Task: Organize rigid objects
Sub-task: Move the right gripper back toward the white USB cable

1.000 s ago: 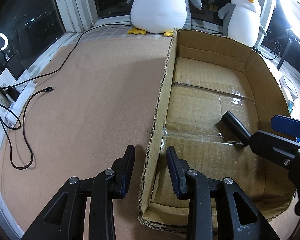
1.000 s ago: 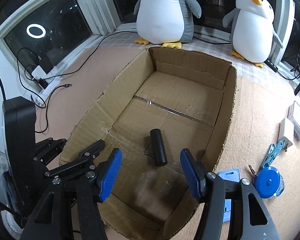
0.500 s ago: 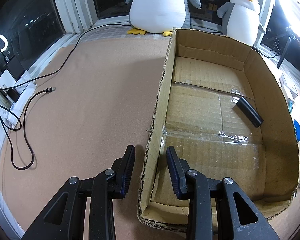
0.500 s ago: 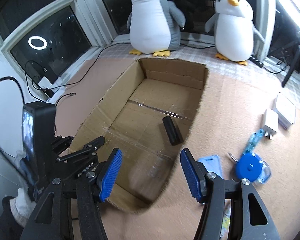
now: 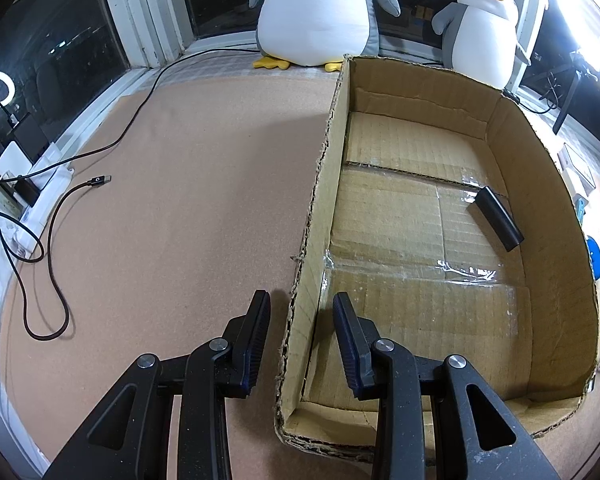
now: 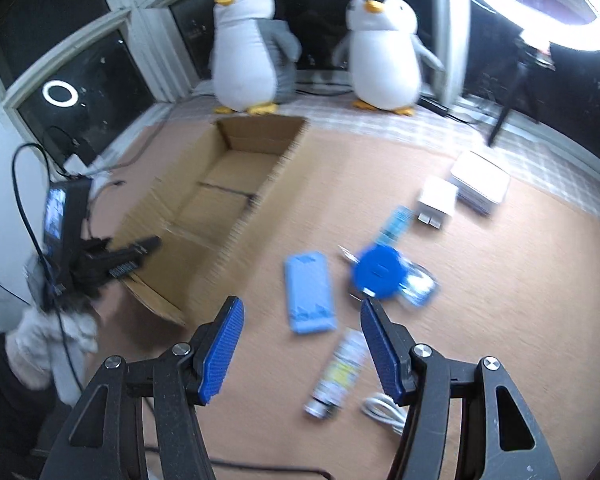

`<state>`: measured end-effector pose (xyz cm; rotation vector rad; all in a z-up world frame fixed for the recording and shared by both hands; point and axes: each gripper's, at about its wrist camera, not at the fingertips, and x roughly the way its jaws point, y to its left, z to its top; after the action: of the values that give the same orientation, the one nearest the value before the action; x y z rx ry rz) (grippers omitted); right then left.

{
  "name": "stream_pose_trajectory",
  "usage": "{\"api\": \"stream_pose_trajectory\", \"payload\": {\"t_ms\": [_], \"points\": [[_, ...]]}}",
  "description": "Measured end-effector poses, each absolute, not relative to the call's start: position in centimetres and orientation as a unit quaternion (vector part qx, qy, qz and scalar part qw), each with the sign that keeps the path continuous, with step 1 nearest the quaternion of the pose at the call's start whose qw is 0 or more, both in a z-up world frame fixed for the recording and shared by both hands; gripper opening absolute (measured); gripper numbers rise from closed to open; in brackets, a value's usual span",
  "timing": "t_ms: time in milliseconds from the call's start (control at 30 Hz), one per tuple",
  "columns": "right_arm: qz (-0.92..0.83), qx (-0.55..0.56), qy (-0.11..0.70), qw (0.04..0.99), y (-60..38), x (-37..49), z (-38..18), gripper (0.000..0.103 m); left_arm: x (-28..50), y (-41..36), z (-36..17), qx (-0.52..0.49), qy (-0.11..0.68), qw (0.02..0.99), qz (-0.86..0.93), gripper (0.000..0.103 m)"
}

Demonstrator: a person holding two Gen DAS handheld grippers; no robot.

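The left gripper stands part open and empty, its two fingers astride the near left wall of the cardboard box, one outside and one inside, without visibly touching it. On the box floor, close to the right wall, lies a black cylinder on a strip of clear tape. Two plush penguins sit on the window ledge beyond, and a black cable loops over the cork-coloured mat at left.

The right gripper is spread wide with nothing between its blue pads, raised over the mat to the right of the box. Just ahead of it lie a pale blue rectangular case, a blue round tape measure, and a small cylindrical tube with a yellow label; motion blur makes its writing unreadable. A coiled white cable lies beside the tube. Farther off rest a white plug adapter and a white box.
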<state>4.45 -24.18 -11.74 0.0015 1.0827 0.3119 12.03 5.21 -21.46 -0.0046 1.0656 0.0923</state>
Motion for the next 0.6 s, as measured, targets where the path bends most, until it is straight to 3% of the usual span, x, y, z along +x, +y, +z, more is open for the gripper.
{"api": "stream_pose_trajectory", "payload": {"t_ms": [600], "points": [[0.129, -0.109, 0.6, 0.782, -29.1, 1.3, -17.4, 0.057, 12.0, 5.0, -21.5, 0.001, 0.509, 0.86, 0.045, 0.035]]}}
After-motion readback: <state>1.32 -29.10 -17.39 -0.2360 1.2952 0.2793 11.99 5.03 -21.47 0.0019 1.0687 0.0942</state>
